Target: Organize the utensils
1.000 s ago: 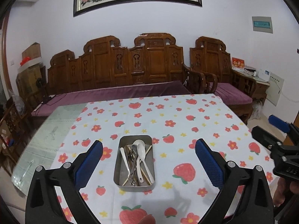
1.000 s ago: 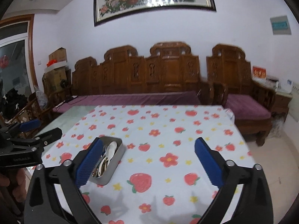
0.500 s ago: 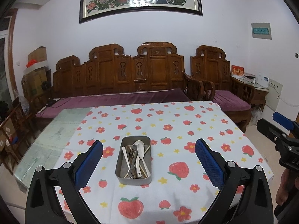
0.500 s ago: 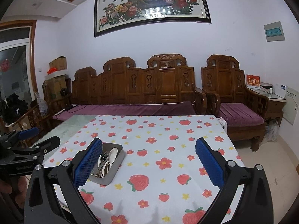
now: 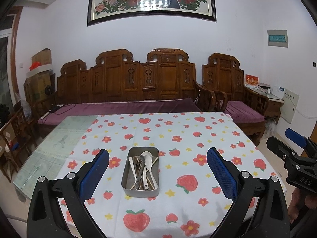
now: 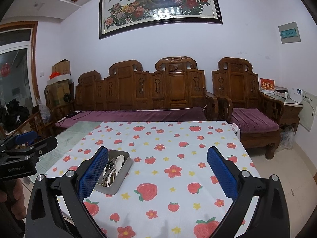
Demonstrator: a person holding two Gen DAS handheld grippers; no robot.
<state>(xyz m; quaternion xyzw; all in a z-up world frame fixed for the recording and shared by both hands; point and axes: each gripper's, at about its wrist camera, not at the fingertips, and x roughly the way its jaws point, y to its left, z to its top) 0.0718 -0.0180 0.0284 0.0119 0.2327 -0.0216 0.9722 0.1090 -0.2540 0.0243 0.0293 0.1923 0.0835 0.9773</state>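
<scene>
Metal tray [image 5: 140, 188] sits on the table [image 5: 198, 134], on the strawberry-print cloth, holding white spoons [image 5: 147, 158], metal cutlery and chopsticks in a loose pile. Left hand-held gripper [image 5: 158, 175] hangs above the tray, spread wide, empty. Right hand-held gripper [image 6: 158, 175] just right of tray, wide, empty.

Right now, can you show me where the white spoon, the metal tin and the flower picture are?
white spoon [image 5: 146, 156]: left wrist view, on its bowl.
metal tin [image 5: 139, 192]: left wrist view, on its near wall.
flower picture [image 6: 158, 6]: right wrist view, on the painted middle.
</scene>
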